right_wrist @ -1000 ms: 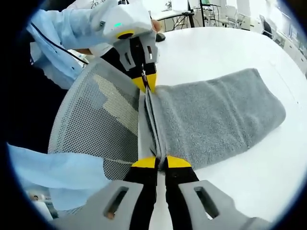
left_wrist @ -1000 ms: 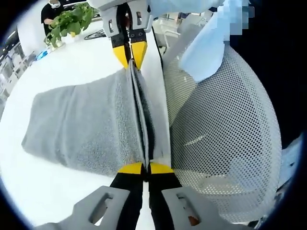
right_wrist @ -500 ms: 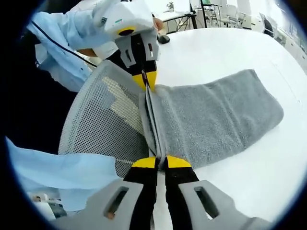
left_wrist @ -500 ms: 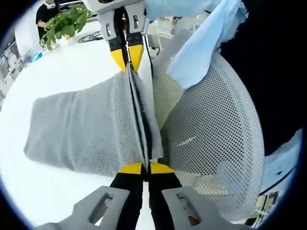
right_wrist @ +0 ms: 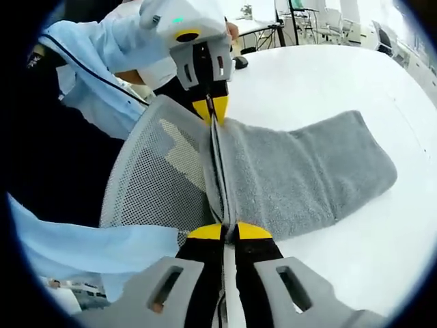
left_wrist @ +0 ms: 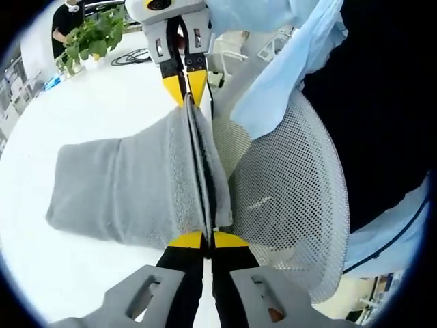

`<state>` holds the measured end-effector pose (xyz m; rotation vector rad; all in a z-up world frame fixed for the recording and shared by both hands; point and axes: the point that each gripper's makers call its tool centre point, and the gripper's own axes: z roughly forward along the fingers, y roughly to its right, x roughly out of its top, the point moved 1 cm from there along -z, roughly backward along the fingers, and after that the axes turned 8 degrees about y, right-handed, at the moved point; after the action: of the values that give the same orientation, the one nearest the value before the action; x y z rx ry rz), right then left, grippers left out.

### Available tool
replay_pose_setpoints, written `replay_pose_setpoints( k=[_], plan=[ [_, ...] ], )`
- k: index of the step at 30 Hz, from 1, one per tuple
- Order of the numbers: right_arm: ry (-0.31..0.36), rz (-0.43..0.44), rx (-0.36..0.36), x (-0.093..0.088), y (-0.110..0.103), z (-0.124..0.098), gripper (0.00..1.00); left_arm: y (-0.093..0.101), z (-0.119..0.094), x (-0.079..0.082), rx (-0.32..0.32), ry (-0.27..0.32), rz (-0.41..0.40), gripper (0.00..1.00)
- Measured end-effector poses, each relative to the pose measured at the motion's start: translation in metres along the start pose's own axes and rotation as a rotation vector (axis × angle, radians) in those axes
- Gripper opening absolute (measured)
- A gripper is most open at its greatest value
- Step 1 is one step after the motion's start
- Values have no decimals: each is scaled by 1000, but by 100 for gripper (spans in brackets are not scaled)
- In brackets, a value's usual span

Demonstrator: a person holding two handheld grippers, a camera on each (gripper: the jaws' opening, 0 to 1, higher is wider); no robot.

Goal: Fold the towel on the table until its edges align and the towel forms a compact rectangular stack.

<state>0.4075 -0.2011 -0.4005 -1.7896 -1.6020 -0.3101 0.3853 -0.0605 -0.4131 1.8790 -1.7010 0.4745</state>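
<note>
A grey towel point(left_wrist: 126, 188) lies folded double on the white table point(left_wrist: 102, 102), its near edge lifted and stretched taut between both grippers. My left gripper point(left_wrist: 207, 239) is shut on one corner of that edge. My right gripper point(left_wrist: 185, 80) faces it from the far end, shut on the other corner. In the right gripper view the towel point(right_wrist: 300, 178) drapes away to the right onto the table point(right_wrist: 328, 82); my right gripper point(right_wrist: 229, 231) pinches the near corner and the left gripper point(right_wrist: 211, 109) holds the far one.
A grey mesh office chair back point(left_wrist: 293, 205) stands against the table's edge, seen too as the chair point(right_wrist: 160, 184). Light blue sleeves point(left_wrist: 287, 75) of the person hang above it. A potted plant point(left_wrist: 92, 37) and a black cable point(left_wrist: 133, 55) sit at the table's far side.
Both grippers have lifted the held edge a little higher and drawn it slightly inward over the table; the towel's free end bunches more. Both grips are unchanged.
</note>
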Motion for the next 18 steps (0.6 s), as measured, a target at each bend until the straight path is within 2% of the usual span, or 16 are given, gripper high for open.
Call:
replay_pose_setpoints(
  k=[7,14,18],
  plan=[
    [25,6,-28,12,7,-12,3,-13,-13,4,21,13,6,1],
    [62,8,-64,30,19,-28,3,-36,-37,18,71,38,10,1],
    [83,6,-83,41,26,-36,3,-45,-47,31,102,47,12,1]
  ],
)
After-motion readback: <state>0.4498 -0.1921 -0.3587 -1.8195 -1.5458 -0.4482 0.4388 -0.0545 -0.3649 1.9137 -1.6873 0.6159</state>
